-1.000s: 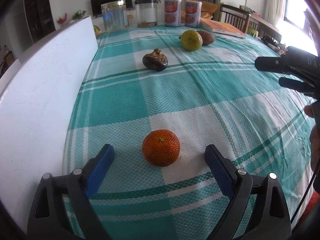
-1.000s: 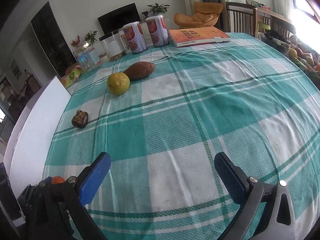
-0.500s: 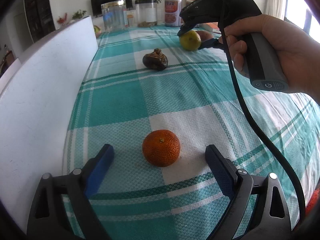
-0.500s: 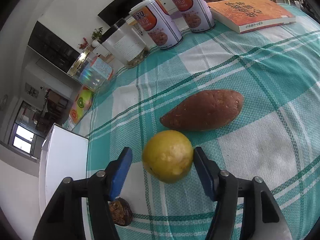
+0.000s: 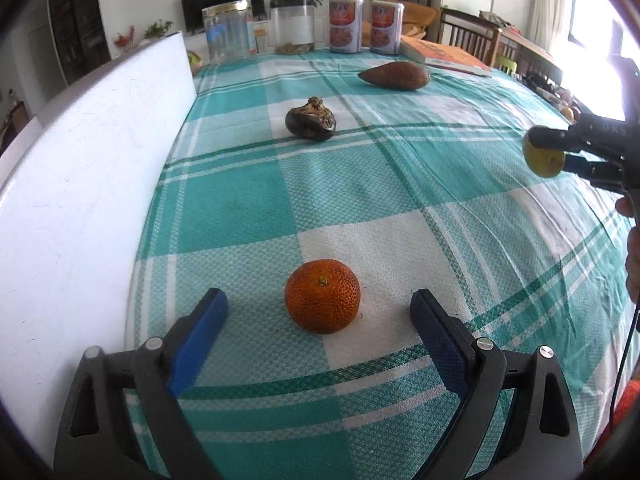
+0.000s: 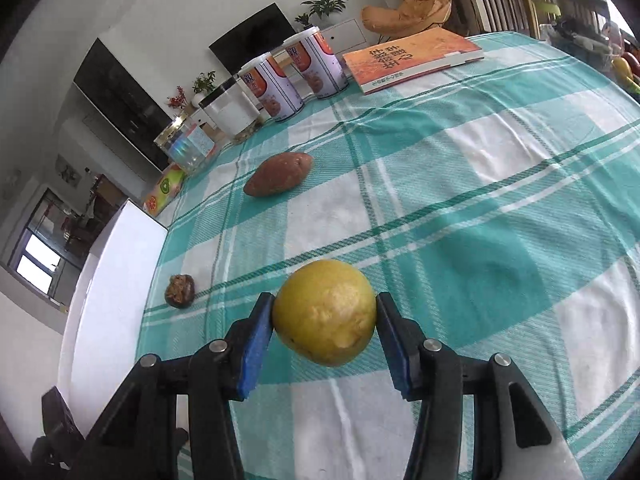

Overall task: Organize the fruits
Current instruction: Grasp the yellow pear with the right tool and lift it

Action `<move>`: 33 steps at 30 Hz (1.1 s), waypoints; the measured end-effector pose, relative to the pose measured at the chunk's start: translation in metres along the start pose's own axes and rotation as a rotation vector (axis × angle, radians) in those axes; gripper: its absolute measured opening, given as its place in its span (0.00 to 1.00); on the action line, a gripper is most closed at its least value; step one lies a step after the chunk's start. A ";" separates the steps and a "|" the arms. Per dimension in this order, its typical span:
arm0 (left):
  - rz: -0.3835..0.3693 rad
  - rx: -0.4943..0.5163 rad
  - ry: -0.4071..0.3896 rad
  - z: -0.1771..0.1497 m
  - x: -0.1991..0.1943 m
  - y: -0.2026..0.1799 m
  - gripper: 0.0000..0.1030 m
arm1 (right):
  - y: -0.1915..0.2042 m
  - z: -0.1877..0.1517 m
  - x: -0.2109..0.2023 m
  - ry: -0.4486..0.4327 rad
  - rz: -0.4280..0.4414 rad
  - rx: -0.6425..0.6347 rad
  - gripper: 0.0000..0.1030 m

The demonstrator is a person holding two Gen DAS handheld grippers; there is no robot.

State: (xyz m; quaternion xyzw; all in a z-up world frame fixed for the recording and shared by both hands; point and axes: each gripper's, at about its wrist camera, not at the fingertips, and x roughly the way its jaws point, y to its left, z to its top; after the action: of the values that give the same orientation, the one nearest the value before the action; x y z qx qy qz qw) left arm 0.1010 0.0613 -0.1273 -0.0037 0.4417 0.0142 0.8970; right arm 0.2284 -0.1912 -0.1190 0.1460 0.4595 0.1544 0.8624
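Observation:
My right gripper [image 6: 325, 318] is shut on a yellow lemon [image 6: 325, 317] and holds it above the checked tablecloth [image 6: 460, 208]; the lemon also shows at the right edge of the left wrist view [image 5: 543, 158]. My left gripper [image 5: 320, 312] is open, its blue pads either side of an orange mandarin [image 5: 322, 296] that sits on the cloth. A dark wrinkled fruit [image 5: 311, 121] lies further back and also shows in the right wrist view [image 6: 180, 290]. A brown sweet potato [image 5: 394, 75] lies near the far side, seen too in the right wrist view [image 6: 279, 173].
A white board [image 5: 80, 184] stands along the table's left edge. Two tins [image 6: 292, 76], a clear jar [image 5: 229, 32], a planter [image 5: 294, 26] and an orange book [image 6: 412, 58] stand at the far end. Chairs stand beyond the table at right.
My right gripper closed on the lemon, lifted it away from the sweet potato and carried it back to the right. The left gripper and the mandarin have not moved.

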 end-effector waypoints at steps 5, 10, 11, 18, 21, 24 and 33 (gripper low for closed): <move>0.001 0.000 0.000 0.000 0.000 0.000 0.91 | -0.007 -0.039 -0.030 -0.055 -0.028 -0.052 0.50; 0.000 0.000 0.000 0.000 0.000 0.000 0.91 | -0.004 -0.059 -0.041 -0.072 -0.052 -0.058 0.50; 0.000 0.000 0.000 0.000 0.000 0.000 0.91 | -0.005 -0.062 -0.042 -0.075 -0.052 -0.052 0.50; 0.001 0.000 0.000 0.000 0.000 0.000 0.92 | 0.007 -0.069 -0.042 -0.095 -0.114 -0.105 0.55; 0.001 0.000 0.000 0.000 0.000 -0.001 0.92 | 0.007 -0.070 -0.045 -0.104 -0.132 -0.103 0.65; 0.001 0.000 0.000 0.000 0.000 -0.001 0.92 | 0.005 -0.070 -0.046 -0.104 -0.128 -0.095 0.67; 0.001 0.000 0.001 0.000 0.001 -0.001 0.92 | 0.015 -0.073 -0.030 -0.032 -0.133 -0.147 0.73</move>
State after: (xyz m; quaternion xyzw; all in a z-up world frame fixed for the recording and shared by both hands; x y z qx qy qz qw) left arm 0.1014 0.0605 -0.1278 -0.0036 0.4420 0.0145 0.8969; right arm 0.1492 -0.1812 -0.1301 0.0541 0.4418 0.1275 0.8864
